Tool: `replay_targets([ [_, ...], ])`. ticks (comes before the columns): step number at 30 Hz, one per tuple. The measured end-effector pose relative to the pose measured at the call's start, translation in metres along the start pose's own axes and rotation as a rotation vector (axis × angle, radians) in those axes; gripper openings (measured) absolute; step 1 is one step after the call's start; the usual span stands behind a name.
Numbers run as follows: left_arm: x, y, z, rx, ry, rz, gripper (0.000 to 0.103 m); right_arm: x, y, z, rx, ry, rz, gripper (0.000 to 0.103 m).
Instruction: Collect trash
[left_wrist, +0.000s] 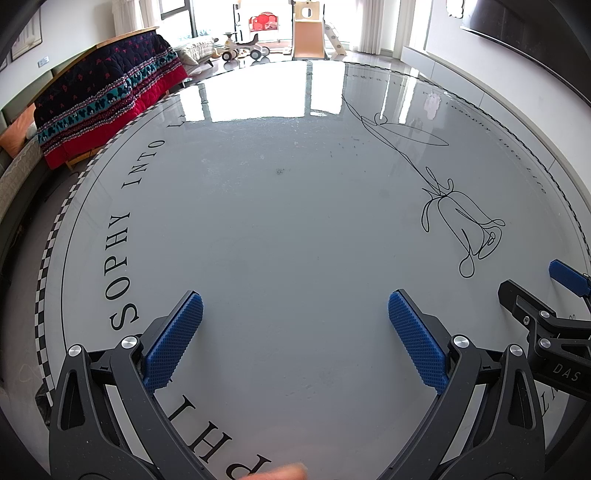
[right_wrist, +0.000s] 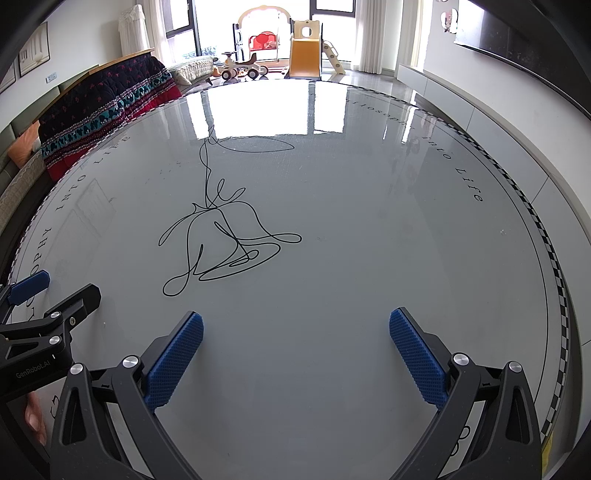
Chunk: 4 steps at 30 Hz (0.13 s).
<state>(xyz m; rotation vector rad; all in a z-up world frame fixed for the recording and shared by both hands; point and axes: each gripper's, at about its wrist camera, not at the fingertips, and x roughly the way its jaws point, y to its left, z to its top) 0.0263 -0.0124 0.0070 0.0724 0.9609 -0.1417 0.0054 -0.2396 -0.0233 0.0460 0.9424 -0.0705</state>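
No trash shows in either view. My left gripper hangs open over the round grey glass table, blue pads wide apart, nothing between them. My right gripper is likewise open above the same table, with nothing held. In the left wrist view the right gripper pokes in at the right edge. In the right wrist view the left gripper enters from the left. A black line drawing of a flower is printed on the tabletop, with lettering curving along the rim.
A chair draped with a dark, teal and red quilt stands at the table's far left edge. Beyond the table are ride-on toys and a small slide by bright windows. A hand shows at lower left.
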Motion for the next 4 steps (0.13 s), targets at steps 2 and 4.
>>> replay_targets([
  [2, 0.0000, 0.0002, 0.0000, 0.000, 0.000, 0.000, 0.097, 0.0001, 0.0000, 0.0000, 0.000, 0.000, 0.000, 0.100],
  [4, 0.0000, 0.0000, -0.0001, 0.000, 0.000, 0.000, 0.097, 0.0000, 0.0000, 0.0000, 0.000, 0.000, 0.000, 0.100],
])
